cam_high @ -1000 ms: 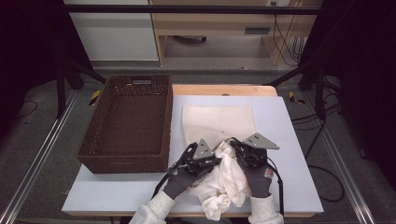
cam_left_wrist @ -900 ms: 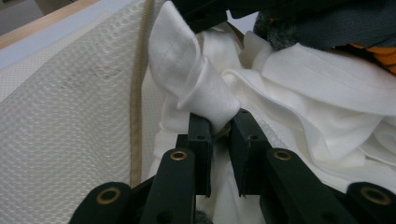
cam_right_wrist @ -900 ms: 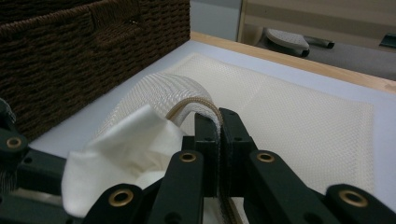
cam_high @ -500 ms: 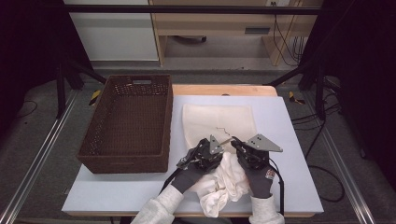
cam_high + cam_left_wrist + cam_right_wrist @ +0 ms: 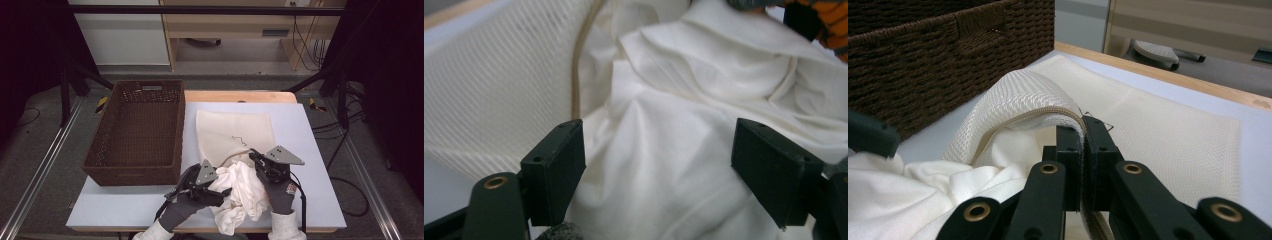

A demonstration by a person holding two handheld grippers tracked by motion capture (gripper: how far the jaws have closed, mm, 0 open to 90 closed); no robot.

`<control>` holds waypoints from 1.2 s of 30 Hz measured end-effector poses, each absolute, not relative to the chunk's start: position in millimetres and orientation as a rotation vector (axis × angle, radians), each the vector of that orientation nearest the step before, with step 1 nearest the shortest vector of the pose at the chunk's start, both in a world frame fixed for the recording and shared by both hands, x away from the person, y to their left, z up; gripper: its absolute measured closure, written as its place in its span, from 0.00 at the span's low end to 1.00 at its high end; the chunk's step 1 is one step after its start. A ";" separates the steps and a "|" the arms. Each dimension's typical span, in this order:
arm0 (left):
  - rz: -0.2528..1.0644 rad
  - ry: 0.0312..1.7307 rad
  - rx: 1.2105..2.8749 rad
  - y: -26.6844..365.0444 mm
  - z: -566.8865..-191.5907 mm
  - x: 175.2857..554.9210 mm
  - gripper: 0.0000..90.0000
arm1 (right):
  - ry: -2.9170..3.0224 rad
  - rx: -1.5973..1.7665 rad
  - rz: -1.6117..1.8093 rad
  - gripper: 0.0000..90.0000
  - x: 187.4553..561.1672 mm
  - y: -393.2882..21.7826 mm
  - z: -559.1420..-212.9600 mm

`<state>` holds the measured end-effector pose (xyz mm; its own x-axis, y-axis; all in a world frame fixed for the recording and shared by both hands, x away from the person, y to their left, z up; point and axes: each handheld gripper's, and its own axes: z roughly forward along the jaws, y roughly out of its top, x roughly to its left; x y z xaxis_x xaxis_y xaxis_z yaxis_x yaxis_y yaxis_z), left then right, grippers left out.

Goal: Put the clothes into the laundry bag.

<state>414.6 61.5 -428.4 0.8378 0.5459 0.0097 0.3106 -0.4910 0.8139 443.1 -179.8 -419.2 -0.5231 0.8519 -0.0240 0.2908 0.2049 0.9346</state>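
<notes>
From the high view, a cream mesh laundry bag lies flat on the white table, just right of a dark wicker basket. A crumpled white garment sits at the bag's near edge, between the two gloved hands. The left gripper lies low against the garment's left side; the right gripper is at the bag's near edge, above the garment.

In the left gripper view, the two black jaws stand wide apart, having just been opening, with the white garment bulging between them but neither pad pressing on it. The mesh bag lies to the left, its zipper edge running beside the cloth.

In the right gripper view, the jaws are pressed together on the zippered rim of the mesh bag, lifting it into an arch. The garment is bunched under that raised rim, and the basket stands behind.
</notes>
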 end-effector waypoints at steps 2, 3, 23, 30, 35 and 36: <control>0.307 0.635 2.120 60.1 -435.8 416.7 0.22 | 1.932 1.061 1.315 0.97 443.1 -179.4 -419.8; 0.280 0.646 2.112 58.7 -439.5 418.8 0.22 | 1.936 1.061 1.313 0.97 443.2 -179.1 -420.4; 0.371 0.597 2.164 25.4 -432.2 416.3 0.85 | 1.942 1.083 1.326 0.97 446.6 -177.1 -426.7; 0.484 0.681 2.187 13.7 -436.5 447.3 0.84 | 1.934 1.063 1.340 0.97 444.1 -175.6 -423.9; 0.458 0.718 2.162 19.0 -446.5 461.5 0.80 | 1.942 1.053 1.335 0.97 442.8 -176.6 -422.1; 0.466 0.708 2.161 20.2 -445.9 459.8 0.77 | 1.944 1.056 1.337 0.97 443.3 -177.1 -422.6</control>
<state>459.8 20.2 -445.9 0.7760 0.6241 0.0913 0.3307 -0.5257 0.7837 443.3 -177.1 -422.6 -0.5404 0.8414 -0.0066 0.2950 0.1968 0.9350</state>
